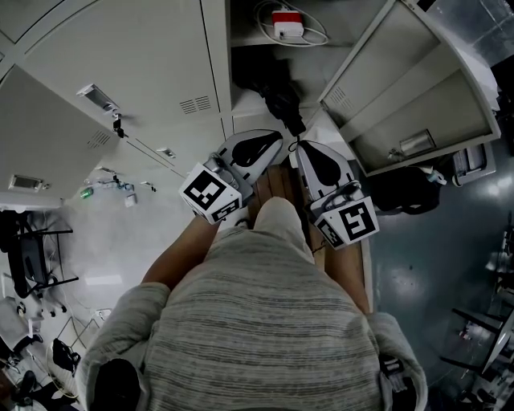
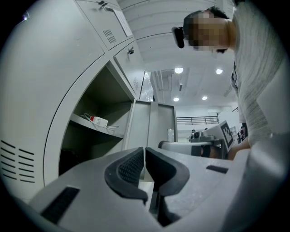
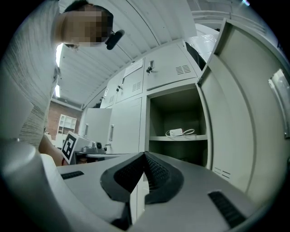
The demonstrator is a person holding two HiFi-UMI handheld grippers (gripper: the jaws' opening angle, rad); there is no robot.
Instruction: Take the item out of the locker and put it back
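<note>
Left claw and right claw are pressed together, empty, before the open locker; a white charger lies on its shelf. Next, likely: part one claw and reach in.

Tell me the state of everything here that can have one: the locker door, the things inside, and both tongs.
Locker door: swung wide open.
Neighbouring lockers: shut.
Charger: lying on the upper shelf, cable loose beside it, untouched.
Black item: inside the locker, below the shelf.
Left tongs: shut, nothing between them.
Right tongs: shut, nothing between them.
</note>
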